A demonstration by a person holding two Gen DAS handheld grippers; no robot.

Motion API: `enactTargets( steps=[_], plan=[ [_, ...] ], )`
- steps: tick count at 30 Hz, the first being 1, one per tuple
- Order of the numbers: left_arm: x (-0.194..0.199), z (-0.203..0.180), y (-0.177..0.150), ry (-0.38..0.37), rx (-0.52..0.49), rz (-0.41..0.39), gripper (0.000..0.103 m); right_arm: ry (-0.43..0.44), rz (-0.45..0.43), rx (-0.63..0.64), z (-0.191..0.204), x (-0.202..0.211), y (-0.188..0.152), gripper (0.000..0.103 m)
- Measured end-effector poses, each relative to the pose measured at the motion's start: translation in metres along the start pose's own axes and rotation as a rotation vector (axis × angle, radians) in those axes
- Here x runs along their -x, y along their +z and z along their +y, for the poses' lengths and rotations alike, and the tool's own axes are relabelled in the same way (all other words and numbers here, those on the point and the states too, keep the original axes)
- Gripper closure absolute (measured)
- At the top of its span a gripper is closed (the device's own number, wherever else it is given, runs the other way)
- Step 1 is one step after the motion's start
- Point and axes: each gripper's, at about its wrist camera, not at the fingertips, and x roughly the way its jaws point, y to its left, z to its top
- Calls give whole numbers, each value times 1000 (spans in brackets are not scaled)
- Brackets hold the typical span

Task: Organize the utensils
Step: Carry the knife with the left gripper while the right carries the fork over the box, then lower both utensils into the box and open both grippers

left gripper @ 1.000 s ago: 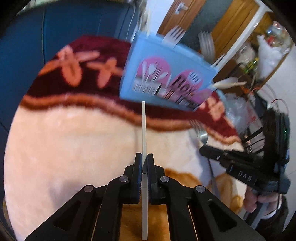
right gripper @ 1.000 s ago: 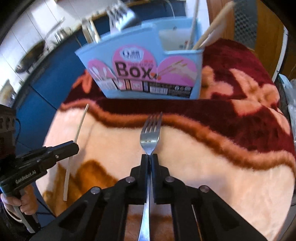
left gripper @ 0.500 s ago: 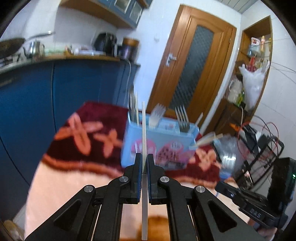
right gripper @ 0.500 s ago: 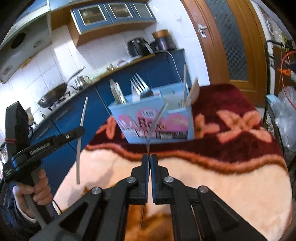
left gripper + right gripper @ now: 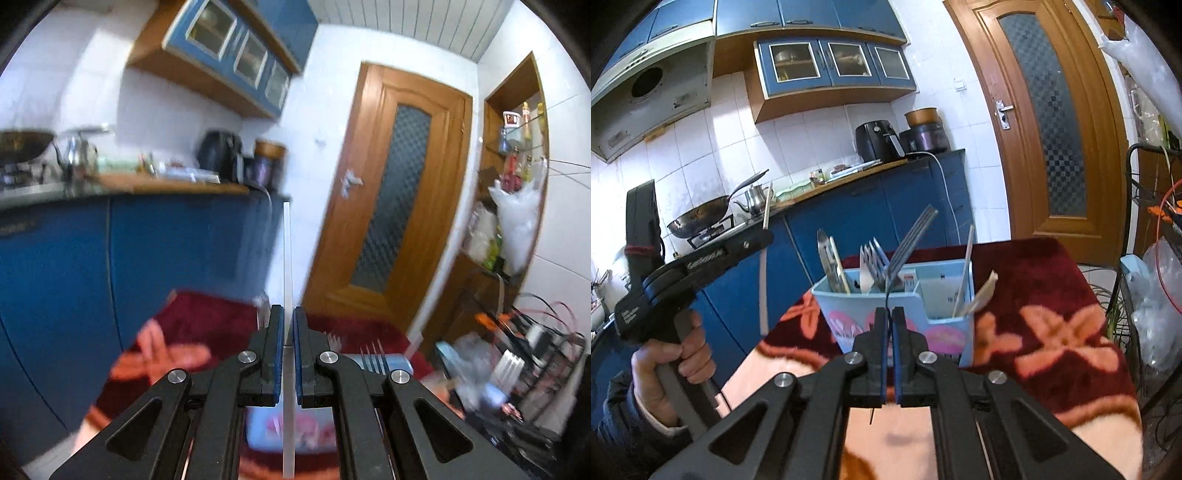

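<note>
**Two utensils carried to the blue organiser, each to be matched to its compartment**

The left gripper (image 5: 288,350) is clenched on a pale chopstick (image 5: 287,258), which is held upright, its top well above the jaws and its lower end hanging below them. The right gripper (image 5: 889,332) is clenched on the handle of a metal fork (image 5: 912,236), tines up and leaning to the right. Both are raised above the plush red-and-cream cloth (image 5: 1052,295).

The blue utensil box (image 5: 945,321) stands on the cloth just ahead of the right gripper. Forks (image 5: 873,254) are seen in its middle section, flat blade-like pieces at its left end, and pale sticks (image 5: 966,266) with a spoon in its right section.

The fork is best lowered handle-first among the other forks, so the tines stay up; the lean should be corrected before descent so the handle is not caught on the divider. The chopstick is probably meant for the right section and should be brought over it vertically. The two grippers are near each other, so one insertion at a time is advised, with release only once the lower end is inside the wall
</note>
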Motion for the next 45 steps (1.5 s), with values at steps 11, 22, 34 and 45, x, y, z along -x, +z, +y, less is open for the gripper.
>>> enactTargets(
  steps=[11,22,34,45],
  plan=[
    [-53,-16,2,39,-3,-159,98,-59,-97,51,-3,3,33,100],
    [-85,-13,-34,76,-36,-63,98,-214,-181,130,-5,-30,63,100],
    [-69,-2,-37,79,-38,-13,79,-171,33,145,-9,-82,36,85],
    [-15,3,-21,94,-59,31,79,-137,-43,121,4,-27,45,83]
  ],
)
